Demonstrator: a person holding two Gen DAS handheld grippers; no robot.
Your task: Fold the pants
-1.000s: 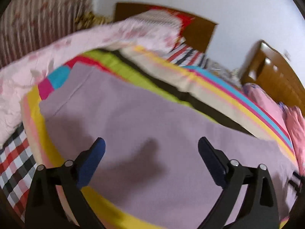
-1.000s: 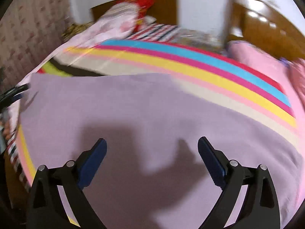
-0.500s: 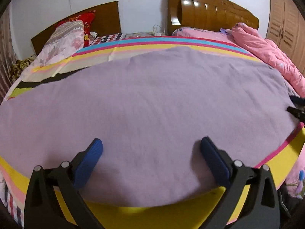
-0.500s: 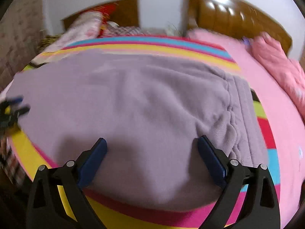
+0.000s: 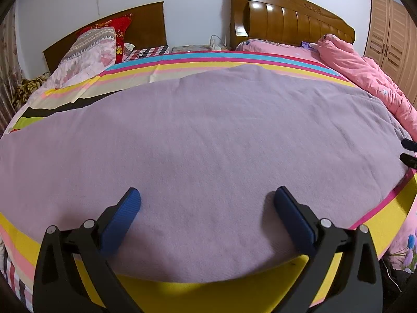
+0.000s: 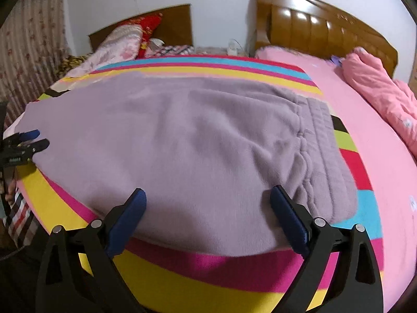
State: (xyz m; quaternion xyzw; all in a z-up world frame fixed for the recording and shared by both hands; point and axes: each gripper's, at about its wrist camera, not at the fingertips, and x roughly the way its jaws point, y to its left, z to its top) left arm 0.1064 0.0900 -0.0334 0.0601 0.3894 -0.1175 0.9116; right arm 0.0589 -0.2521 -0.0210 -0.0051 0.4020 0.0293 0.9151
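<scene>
Right now both my left tool (image 5: 207,198) and right tool (image 6: 207,199) hang with jaws spread wide, holding nothing, above the near edge of the purple pants (image 6: 182,135). These lie flat across the striped bed (image 6: 208,268), waistband (image 6: 320,140) to the right. If I pinch too deep, I judge I could catch the sheet too and drag it along.

You have one pair of lilac pants (image 5: 208,140), two grippers, left (image 5: 207,199) and right (image 6: 208,198), two wooden headboards (image 5: 292,23), one striped sheet (image 5: 208,296), one pink quilt (image 5: 365,78).
</scene>
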